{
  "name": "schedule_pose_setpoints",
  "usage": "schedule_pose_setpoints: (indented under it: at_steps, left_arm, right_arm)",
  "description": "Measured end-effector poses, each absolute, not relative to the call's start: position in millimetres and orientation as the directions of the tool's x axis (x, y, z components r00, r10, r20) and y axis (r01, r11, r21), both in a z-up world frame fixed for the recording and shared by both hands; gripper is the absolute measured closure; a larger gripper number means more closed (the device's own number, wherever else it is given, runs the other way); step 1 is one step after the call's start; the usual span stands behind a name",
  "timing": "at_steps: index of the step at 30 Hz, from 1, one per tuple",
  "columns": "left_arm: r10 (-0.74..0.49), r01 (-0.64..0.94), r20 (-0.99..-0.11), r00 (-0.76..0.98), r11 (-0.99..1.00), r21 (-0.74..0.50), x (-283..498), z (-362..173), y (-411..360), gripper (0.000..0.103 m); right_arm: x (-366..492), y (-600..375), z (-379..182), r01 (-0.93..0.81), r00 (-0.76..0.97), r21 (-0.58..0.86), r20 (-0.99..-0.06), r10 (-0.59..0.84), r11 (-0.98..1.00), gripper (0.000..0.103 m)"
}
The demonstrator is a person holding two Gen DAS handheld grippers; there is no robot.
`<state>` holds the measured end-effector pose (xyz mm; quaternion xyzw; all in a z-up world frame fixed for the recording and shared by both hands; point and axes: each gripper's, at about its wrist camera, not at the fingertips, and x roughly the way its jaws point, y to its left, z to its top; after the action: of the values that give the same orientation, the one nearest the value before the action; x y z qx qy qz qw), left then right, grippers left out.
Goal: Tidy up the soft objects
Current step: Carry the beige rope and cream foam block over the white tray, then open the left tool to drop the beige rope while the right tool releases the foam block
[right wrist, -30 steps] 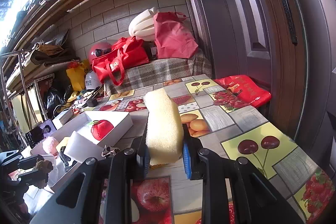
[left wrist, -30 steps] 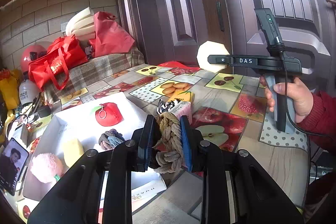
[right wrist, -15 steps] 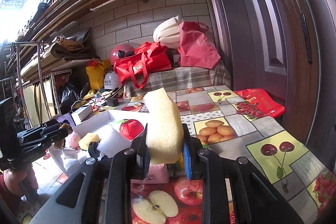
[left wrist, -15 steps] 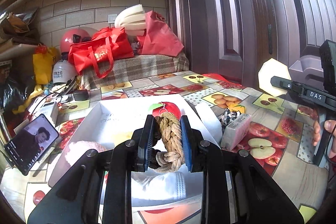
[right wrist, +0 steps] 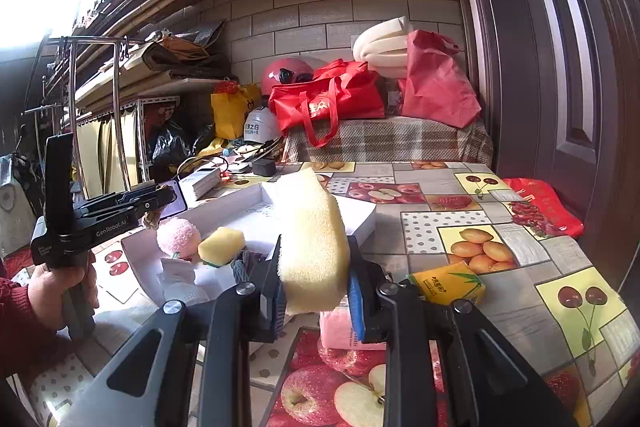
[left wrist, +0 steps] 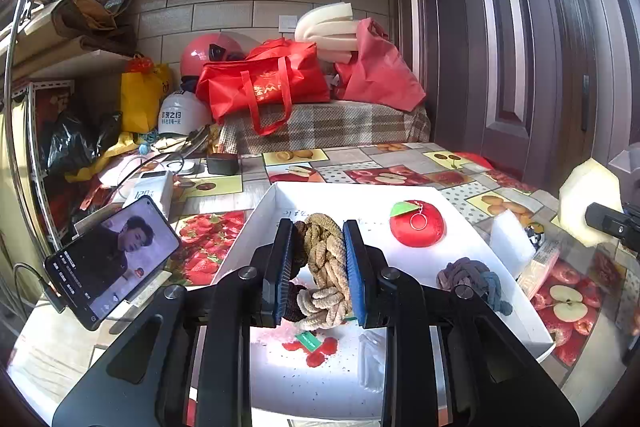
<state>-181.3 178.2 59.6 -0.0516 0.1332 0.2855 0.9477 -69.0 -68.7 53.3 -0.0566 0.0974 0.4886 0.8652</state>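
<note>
My left gripper (left wrist: pixel 318 267) is shut on a tan and brown braided rope toy (left wrist: pixel 322 267) and holds it above the white box (left wrist: pixel 516 307). In the box lie a red apple plush (left wrist: pixel 418 225) and a grey-blue knotted rope (left wrist: pixel 470 277). My right gripper (right wrist: pixel 314 283) is shut on a pale yellow sponge (right wrist: pixel 312 243), to the right of the box (right wrist: pixel 360 223). The right wrist view shows a pink pompom (right wrist: pixel 178 233) and a small yellow sponge (right wrist: pixel 221 244) in the box, and the left gripper (right wrist: pixel 154 211) at the left. The right gripper's sponge (left wrist: pixel 582 201) shows at the far right of the left wrist view.
A phone (left wrist: pixel 110 261) on a stand plays video left of the box. A yellow drink carton (right wrist: pixel 448 283) and a pink pack (right wrist: pixel 344 327) lie on the fruit-print tablecloth right of the box. Red bags (left wrist: pixel 262 87) and helmets sit at the back.
The left gripper has swung left with the rope toy and is now over the middle of the box. The right gripper has moved closer to the box with the sponge.
</note>
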Motion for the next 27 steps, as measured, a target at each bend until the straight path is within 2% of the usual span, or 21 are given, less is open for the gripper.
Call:
schedule_pose_setpoints:
  at_steps: [12, 19, 27]
  left_arm:
    - [0.532, -0.558, -0.299, 0.792, 0.830, -0.005, -162, 60, 195, 0.078]
    - [0.527, -0.567, -0.324, 0.786, 0.823, -0.036, -150, 60, 215, 0.078]
    - [0.559, -0.605, -0.333, 0.759, 0.795, -0.046, -144, 59, 230, 0.077]
  right_arm:
    - [-87, 7, 35, -0.932, 0.348, -0.043, -0.386, 0.854, 0.360, 0.078]
    - [-88, 45, 26, -0.944, 0.320, -0.097, -0.496, 0.807, 0.314, 0.079]
    - [-64, 75, 27, -0.916, 0.392, -0.130, -0.500, 0.772, 0.381, 0.078]
